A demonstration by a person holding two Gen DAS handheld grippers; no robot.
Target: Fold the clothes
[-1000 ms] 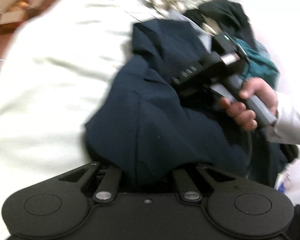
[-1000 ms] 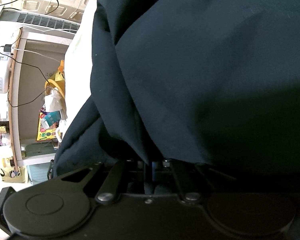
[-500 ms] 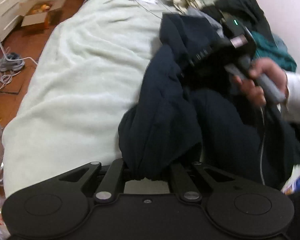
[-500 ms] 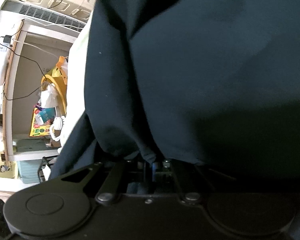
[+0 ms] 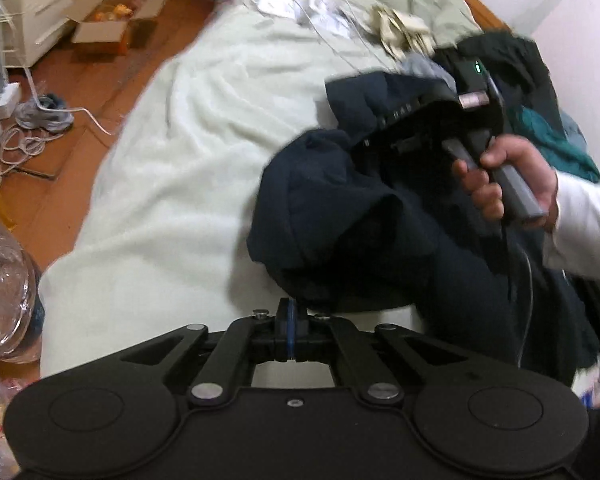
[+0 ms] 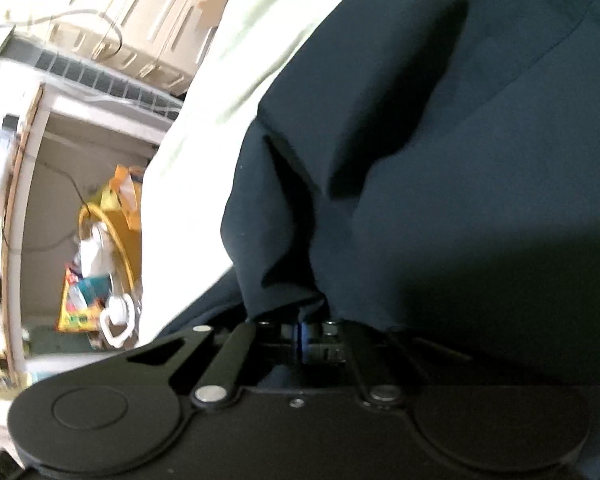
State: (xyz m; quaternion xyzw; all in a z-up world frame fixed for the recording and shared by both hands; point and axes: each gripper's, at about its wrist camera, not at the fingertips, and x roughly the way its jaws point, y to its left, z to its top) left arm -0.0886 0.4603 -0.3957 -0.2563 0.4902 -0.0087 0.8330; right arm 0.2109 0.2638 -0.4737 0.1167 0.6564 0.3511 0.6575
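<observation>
Both grippers pinch a navy garment above the bed, start of fold.

Left gripper (image 5: 291, 322) jaws together on a bunched edge of the navy garment (image 5: 340, 208); right gripper (image 6: 304, 330) likewise clamped on its cloth, held by the person's hand (image 5: 504, 178). Garment hangs crumpled between them over the pale green blanket (image 5: 172, 168), beside a clothes pile (image 5: 540, 92). Two-point hold probably meant to shake it open and flat before folding.

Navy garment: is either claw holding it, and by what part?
Both. The left claw is shut on a bunched fold at the navy garment's near edge. The right claw is shut on a gathered fold; which part of the garment cannot be told.
</observation>
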